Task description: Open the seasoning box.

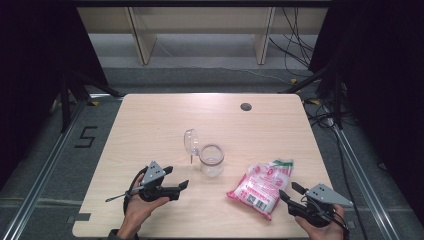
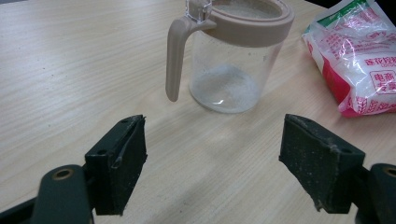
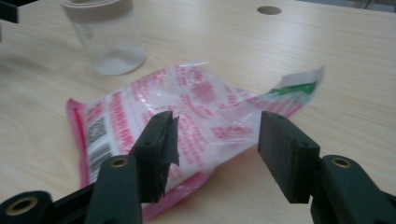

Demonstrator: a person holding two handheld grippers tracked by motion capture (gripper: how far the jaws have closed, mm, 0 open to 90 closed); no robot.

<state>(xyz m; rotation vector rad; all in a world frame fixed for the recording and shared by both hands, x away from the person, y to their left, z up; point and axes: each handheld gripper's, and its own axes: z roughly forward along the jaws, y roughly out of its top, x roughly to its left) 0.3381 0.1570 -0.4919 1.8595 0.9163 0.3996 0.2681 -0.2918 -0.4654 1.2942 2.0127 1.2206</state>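
Note:
A clear glass jar point(image 1: 212, 161) with a tan rim stands near the middle of the table, its clear lid point(image 1: 191, 141) flipped up to its left. A little white powder lies at the bottom of the jar point(image 2: 231, 70). A pink and white plastic bag point(image 1: 262, 187) lies flat to the right of the jar. My left gripper point(image 1: 176, 177) rests open to the left of the jar, pointing at it, with nothing between its jaws point(image 2: 212, 154). My right gripper point(image 1: 289, 191) is open just behind the bag point(image 3: 196, 112), its pads apart from it point(image 3: 217, 140).
The wooden table point(image 1: 150, 120) has a round cable hole point(image 1: 245, 106) at the far right. Beyond the far edge are wooden shelf legs and loose cables on the floor. Bare tabletop stretches behind the jar and to the left.

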